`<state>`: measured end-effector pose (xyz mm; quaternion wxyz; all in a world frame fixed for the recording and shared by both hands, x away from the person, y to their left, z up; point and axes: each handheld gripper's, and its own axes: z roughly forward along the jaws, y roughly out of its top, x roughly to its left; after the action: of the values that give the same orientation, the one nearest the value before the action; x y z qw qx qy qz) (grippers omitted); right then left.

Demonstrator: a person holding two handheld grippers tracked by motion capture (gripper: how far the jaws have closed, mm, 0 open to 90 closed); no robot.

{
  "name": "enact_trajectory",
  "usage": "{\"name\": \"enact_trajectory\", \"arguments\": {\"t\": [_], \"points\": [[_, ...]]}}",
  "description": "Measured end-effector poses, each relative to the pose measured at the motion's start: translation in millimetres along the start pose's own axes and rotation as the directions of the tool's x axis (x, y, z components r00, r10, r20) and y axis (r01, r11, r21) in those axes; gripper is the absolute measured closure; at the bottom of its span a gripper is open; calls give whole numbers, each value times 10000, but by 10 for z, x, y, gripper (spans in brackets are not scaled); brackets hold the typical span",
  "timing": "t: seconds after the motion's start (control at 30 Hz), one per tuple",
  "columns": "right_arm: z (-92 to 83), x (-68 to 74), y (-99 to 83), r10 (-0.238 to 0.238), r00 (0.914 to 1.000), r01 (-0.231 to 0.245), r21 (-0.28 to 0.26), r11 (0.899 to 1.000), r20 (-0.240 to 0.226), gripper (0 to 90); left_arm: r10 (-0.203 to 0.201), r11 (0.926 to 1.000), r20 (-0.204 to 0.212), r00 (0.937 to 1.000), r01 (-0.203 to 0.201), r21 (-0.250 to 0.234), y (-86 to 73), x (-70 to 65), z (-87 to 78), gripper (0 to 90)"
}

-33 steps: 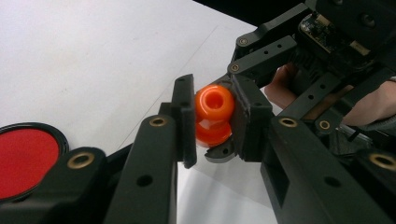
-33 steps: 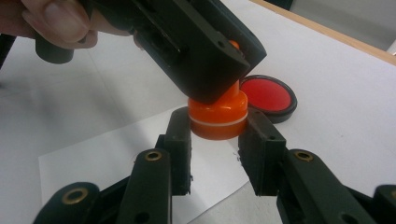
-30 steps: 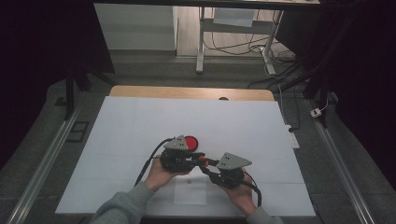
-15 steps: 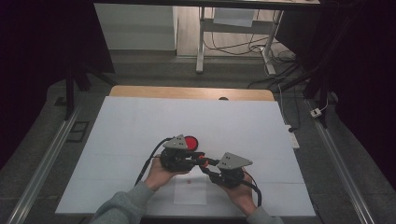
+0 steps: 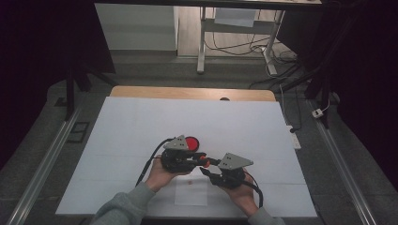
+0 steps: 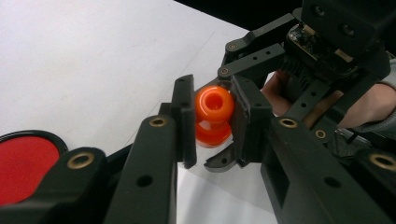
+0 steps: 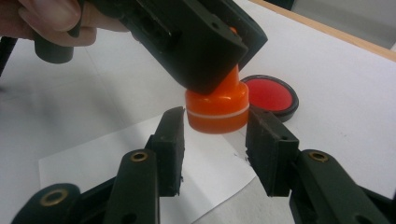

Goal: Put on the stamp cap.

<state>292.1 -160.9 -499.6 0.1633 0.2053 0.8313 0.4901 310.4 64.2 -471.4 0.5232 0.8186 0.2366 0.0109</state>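
An orange stamp (image 6: 214, 105) with a knob handle hangs just above the table, and my left gripper (image 6: 214, 100) is shut on that handle. From below, my right gripper (image 7: 218, 149) brackets the stamp's wide base (image 7: 217, 109). Its jaws have just been opening and the pads stand off the base, with a clear gap at the left pad (image 7: 170, 144). In the high view the left gripper (image 5: 202, 159) and the right gripper (image 5: 205, 171) meet tip to tip at the stamp (image 5: 204, 163), near the table's front middle.
A round red ink pad (image 5: 191, 142) in a black rim lies just behind the left gripper, also seen as ink pad (image 7: 271, 93) and ink pad (image 6: 23, 163). A white paper sheet (image 5: 190, 193) lies under the grippers on the white table (image 5: 141, 122).
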Motion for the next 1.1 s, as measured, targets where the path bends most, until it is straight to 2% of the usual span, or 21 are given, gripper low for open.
{"name": "enact_trajectory", "arguments": {"t": [0.07,0.37,0.8,1.1], "points": [[2,-5,-6,93,10000,-93,-99,9999,-13,534,30,10000,-21,10000,-30,6,1,8,-11,725],[-38,-58,-39,244,9997,-245,78,9997,86,475,-54,10000,-99,9999,54,-7,2,27,-37,726],[-153,-155,-95,502,9980,-504,46,9987,392,441,-144,9998,-208,9997,142,-113,8,59,-107,725],[-285,-239,-151,619,9955,-623,36,9981,715,439,-142,9998,-593,9981,133,-143,25,107,-246,725]]}}
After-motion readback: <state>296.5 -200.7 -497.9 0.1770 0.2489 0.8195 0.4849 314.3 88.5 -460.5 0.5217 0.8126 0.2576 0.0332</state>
